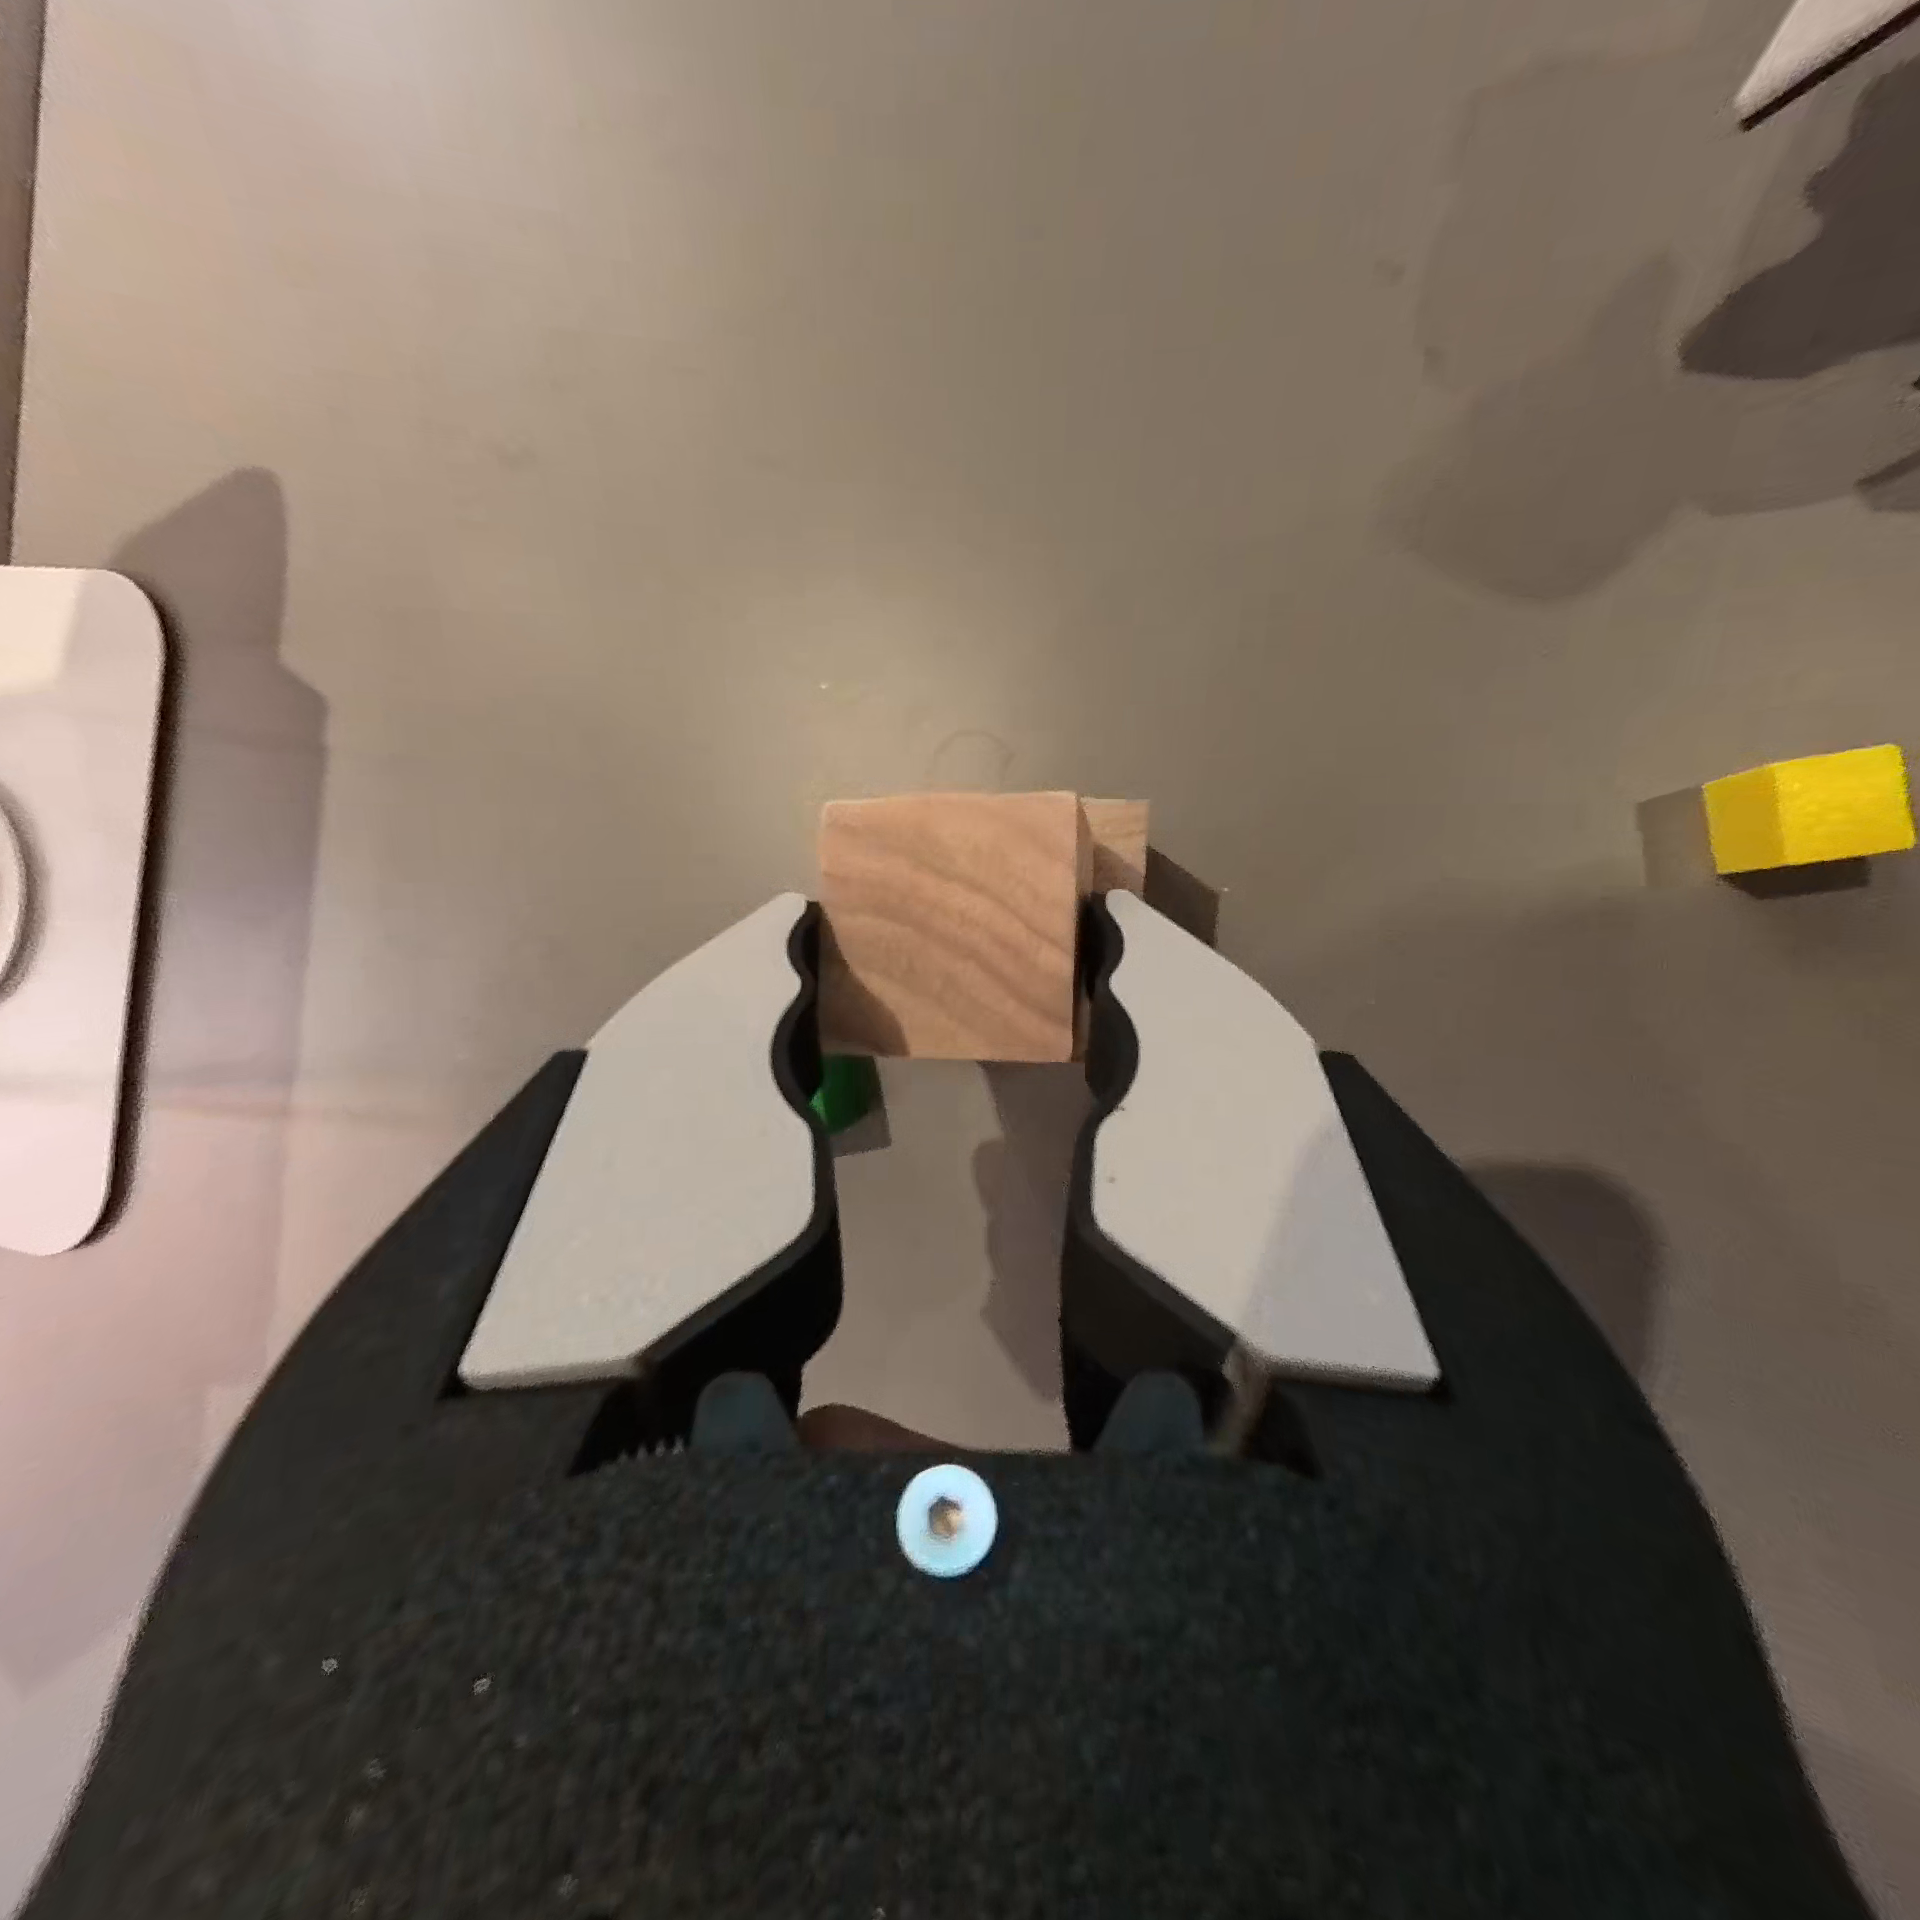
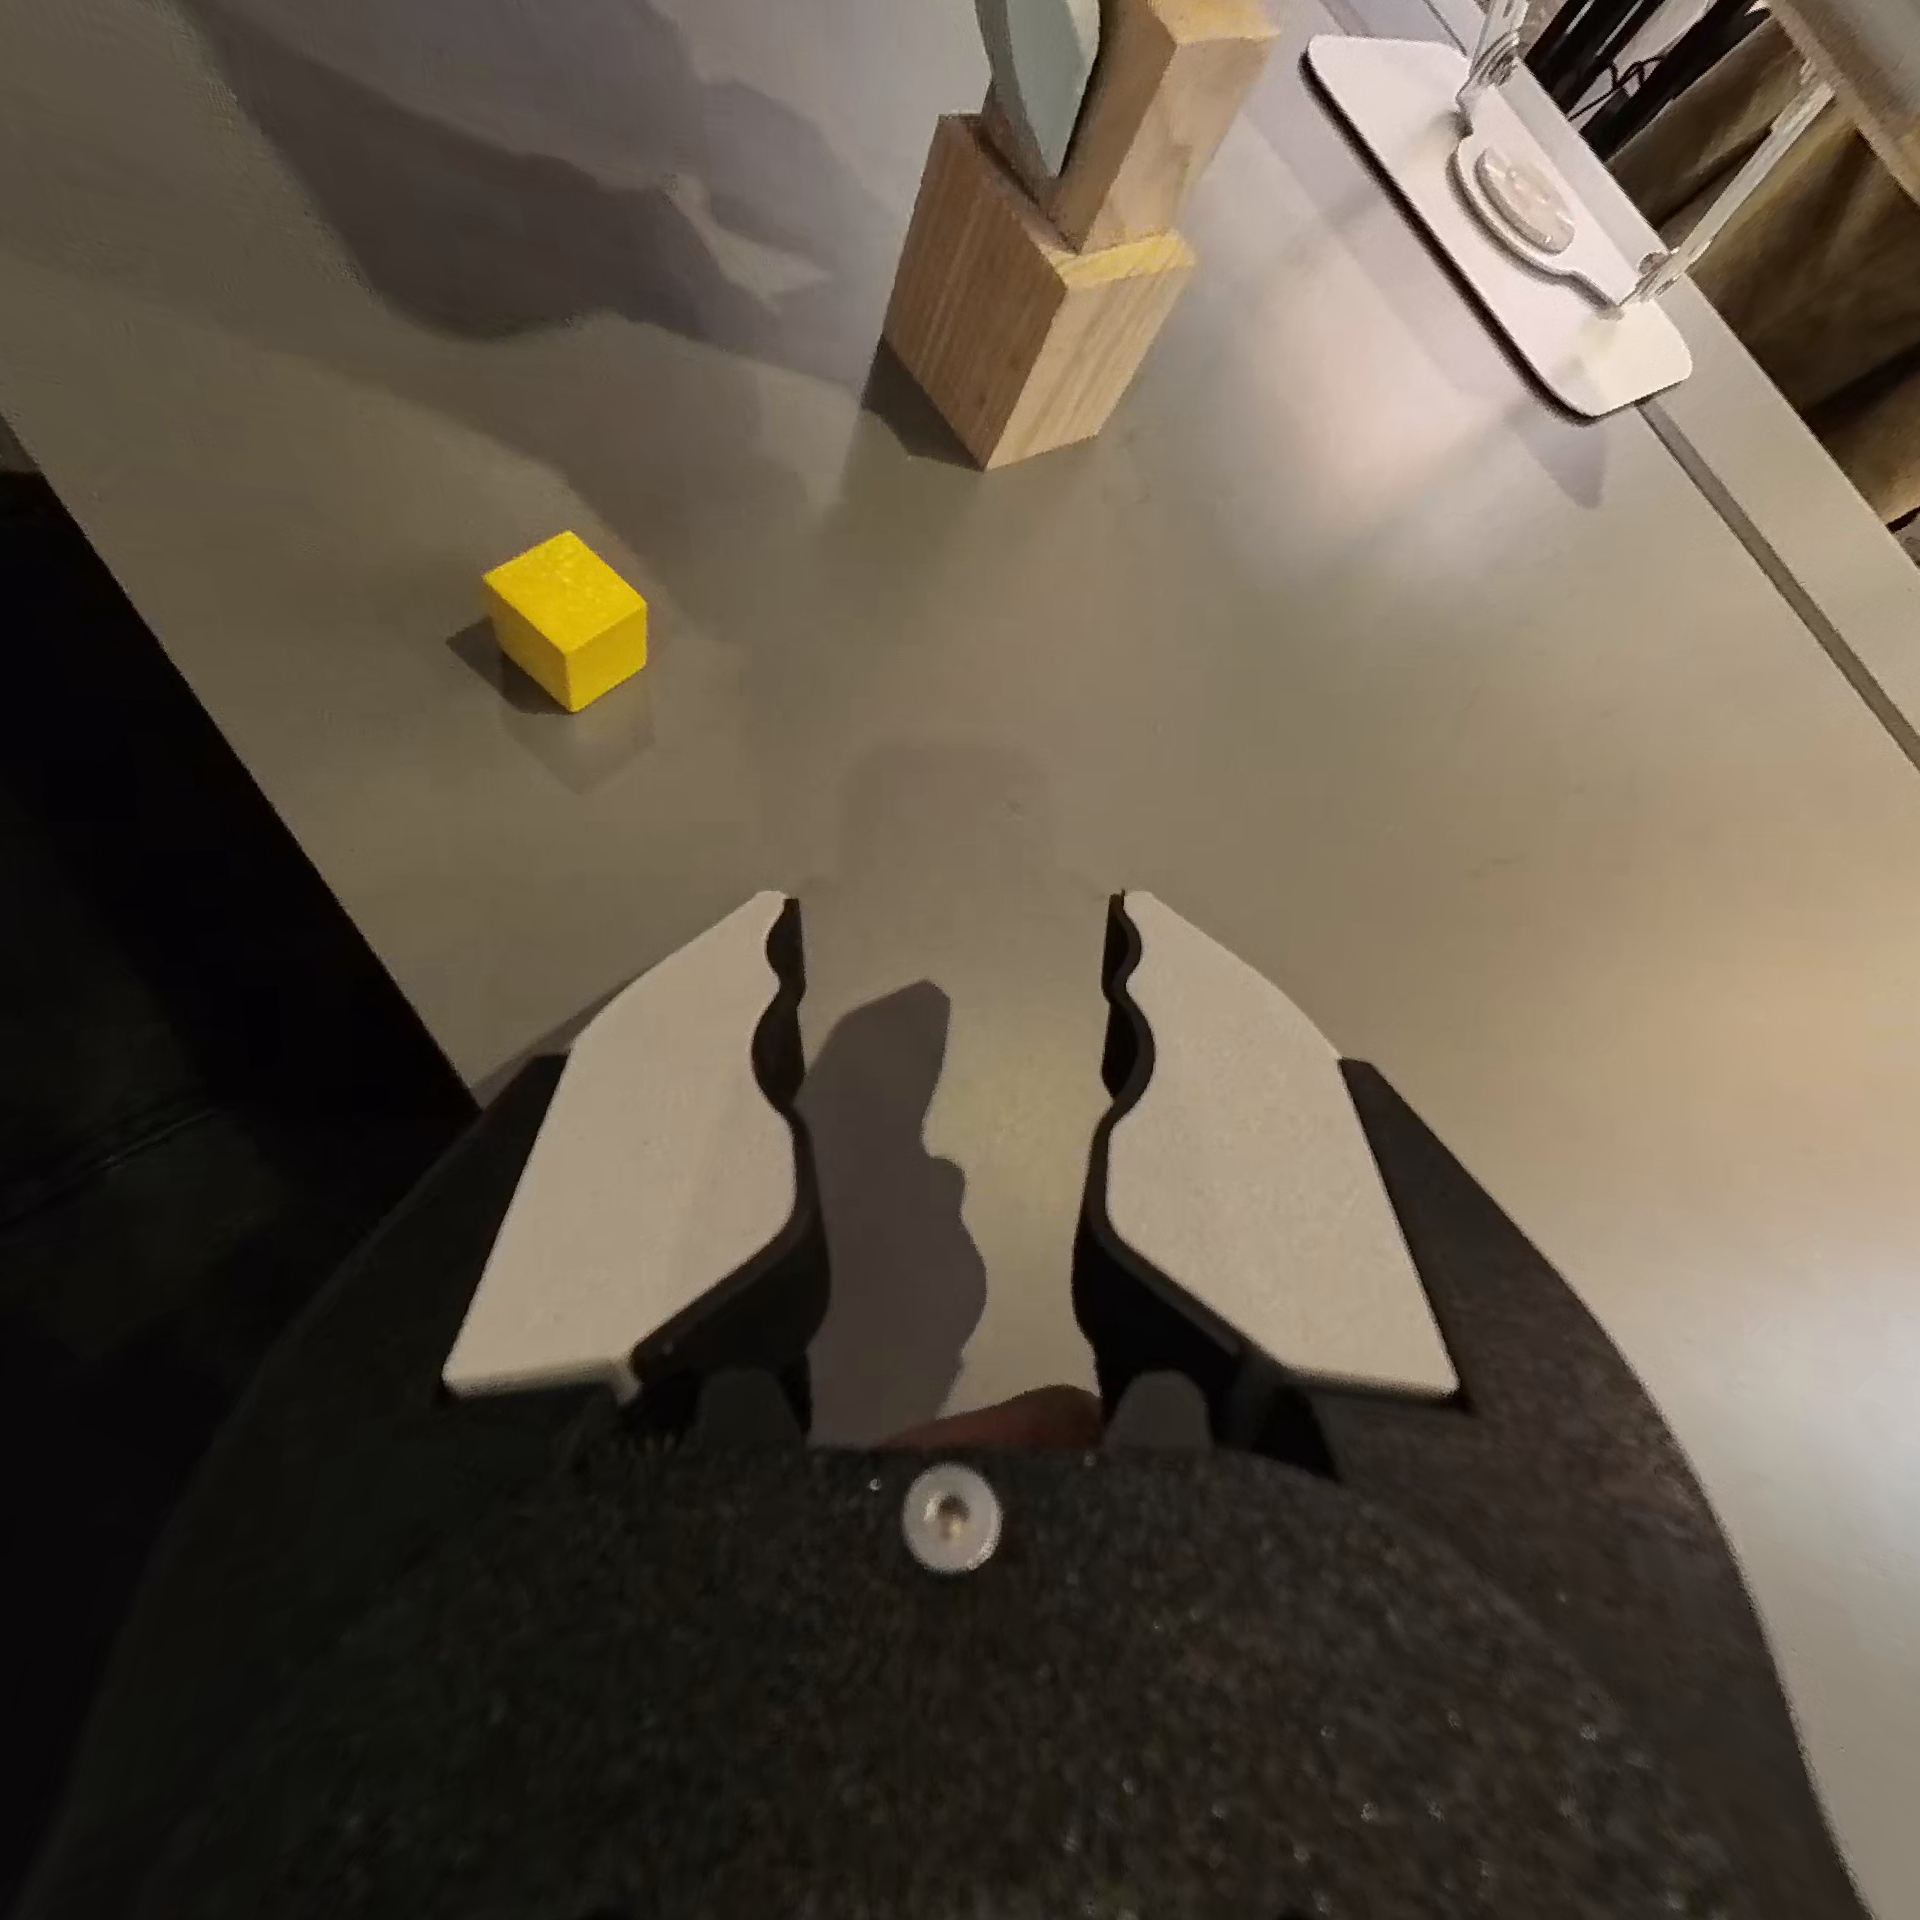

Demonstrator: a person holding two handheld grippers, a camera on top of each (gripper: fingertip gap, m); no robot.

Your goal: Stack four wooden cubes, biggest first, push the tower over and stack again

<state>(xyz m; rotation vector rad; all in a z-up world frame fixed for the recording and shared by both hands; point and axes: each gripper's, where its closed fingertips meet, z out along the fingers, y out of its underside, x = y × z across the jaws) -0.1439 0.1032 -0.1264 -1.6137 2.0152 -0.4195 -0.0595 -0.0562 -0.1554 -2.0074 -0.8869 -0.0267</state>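
My left gripper [image 1: 951, 920] is shut on a plain wooden cube [image 1: 951, 935], which hides most of what lies under it. A sliver of another wooden block [image 1: 1117, 847] shows behind it on the right. A small green piece [image 1: 842, 1091] peeks out beneath. In the right wrist view the held cube [image 2: 1164, 114] sits at the top of a larger wooden cube [image 2: 1023, 322], with a grey finger [image 2: 1039, 94] of the left gripper against it. A yellow cube [image 1: 1808, 805] [image 2: 566, 618] lies alone on the grey table. My right gripper [image 2: 951, 914] is open and empty over bare table.
A white flat stand base [image 1: 73, 904] [image 2: 1496, 208] sits on the table [image 2: 1351, 727] beside the wooden cubes. The table's edge [image 2: 260, 831] runs diagonally at the left of the right wrist view, with dark space beyond. A shelf with dark items [image 2: 1683, 62] stands past the far edge. The grippers' ends are close to 20 cm from one another. My left tips are roughly 30 cm from the white flat stand base [image 1: 73, 904]. It turns up in the right wrist view [image 2: 1462, 232] as well.
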